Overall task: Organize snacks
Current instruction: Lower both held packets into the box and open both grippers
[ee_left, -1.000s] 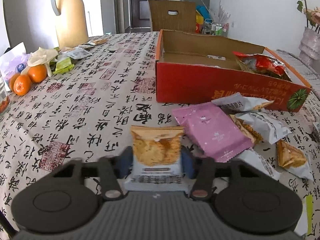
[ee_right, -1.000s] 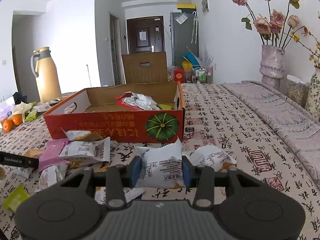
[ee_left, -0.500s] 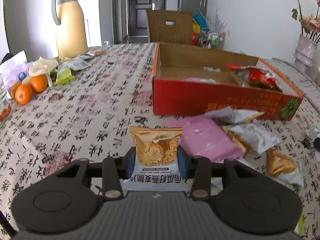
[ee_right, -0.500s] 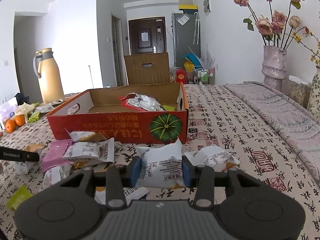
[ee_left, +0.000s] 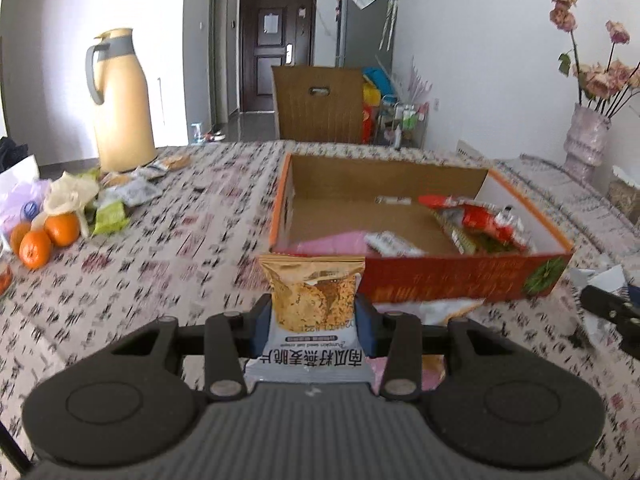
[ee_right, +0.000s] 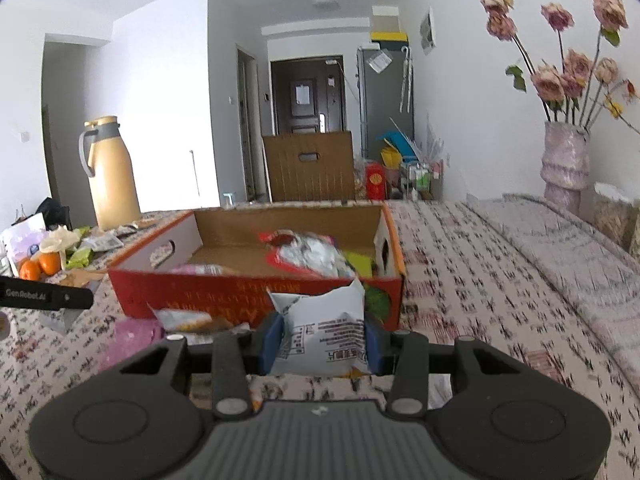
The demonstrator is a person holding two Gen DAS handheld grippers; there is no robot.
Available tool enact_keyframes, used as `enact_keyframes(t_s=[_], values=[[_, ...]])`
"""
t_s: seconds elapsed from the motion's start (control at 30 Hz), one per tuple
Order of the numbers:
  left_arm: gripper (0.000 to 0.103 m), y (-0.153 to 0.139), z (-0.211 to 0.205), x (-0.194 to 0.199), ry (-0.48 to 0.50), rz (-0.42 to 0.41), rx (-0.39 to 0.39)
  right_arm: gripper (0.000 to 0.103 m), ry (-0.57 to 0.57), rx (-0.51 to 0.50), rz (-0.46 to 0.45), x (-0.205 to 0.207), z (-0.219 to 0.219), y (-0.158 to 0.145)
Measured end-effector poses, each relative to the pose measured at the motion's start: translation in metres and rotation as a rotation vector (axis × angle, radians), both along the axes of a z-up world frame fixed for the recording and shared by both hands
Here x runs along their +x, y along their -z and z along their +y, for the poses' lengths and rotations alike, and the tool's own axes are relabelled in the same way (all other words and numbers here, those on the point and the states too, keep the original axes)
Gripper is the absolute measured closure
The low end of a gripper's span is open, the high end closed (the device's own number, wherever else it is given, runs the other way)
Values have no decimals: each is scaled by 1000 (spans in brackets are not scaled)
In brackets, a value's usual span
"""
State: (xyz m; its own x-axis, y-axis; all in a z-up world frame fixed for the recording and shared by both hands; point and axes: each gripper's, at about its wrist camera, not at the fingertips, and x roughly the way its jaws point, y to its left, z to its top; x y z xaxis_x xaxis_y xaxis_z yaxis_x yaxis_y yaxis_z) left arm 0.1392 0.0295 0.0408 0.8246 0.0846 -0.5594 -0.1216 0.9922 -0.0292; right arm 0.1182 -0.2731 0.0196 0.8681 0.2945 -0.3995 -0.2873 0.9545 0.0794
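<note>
Pinching a snack in each hand, I have both grippers raised above the calligraphy-print tablecloth [ee_left: 168, 240] in front of the red cardboard box [ee_left: 460, 276]. My left gripper [ee_left: 314, 320] has its two blue pads pressed against the sides of a gold-topped cracker packet [ee_left: 314, 300], which stands upright between them with its grey printed bottom end toward the camera. My right gripper [ee_right: 320, 336] squeezes a white snack packet [ee_right: 324, 332] the same way, its crumpled top edge pointing up toward the box. From the left wrist view the box sits just beyond and to the right of the cracker packet, open at the top, and inside it lie a red snack bag [ee_left: 480, 220] toward the right end, a pink packet [ee_left: 332, 242] against the near wall and a small silvery packet [ee_left: 394, 244] beside it. More loose packets [ee_right: 180, 320] rest on the cloth by the near wall of the box, among them a pink one [ee_right: 132, 336] low on the left of the right wrist view. Far to the left stand a tan thermos jug [ee_left: 120, 104] and some oranges [ee_left: 48, 236], well apart from the box. A vase of dried roses [ee_right: 566, 160] stands far off to the right.
</note>
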Motion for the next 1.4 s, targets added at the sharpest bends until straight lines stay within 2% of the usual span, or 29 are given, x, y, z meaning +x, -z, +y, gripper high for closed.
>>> enact_keyframes(t_s=[0.33, 0.67, 0.97, 1.27, 1.37, 1.4], values=[[60, -25, -14, 35, 33, -69, 30, 61, -30, 5, -85, 37, 18, -29], [60, -35, -23, 81, 32, -93, 44, 61, -5, 20, -94, 98, 32, -40], [60, -13, -14, 121, -24, -83, 34, 61, 78, 69, -30, 149, 27, -17], [60, 3, -7, 133, -13, -34, 14, 61, 79, 67, 27, 161, 26, -1], [58, 2, -8, 130, -14, -41, 14, 59, 81, 68, 30, 161, 26, 0], [53, 1, -8, 129, -16, -48, 14, 56, 83, 70, 29, 160, 26, 0]])
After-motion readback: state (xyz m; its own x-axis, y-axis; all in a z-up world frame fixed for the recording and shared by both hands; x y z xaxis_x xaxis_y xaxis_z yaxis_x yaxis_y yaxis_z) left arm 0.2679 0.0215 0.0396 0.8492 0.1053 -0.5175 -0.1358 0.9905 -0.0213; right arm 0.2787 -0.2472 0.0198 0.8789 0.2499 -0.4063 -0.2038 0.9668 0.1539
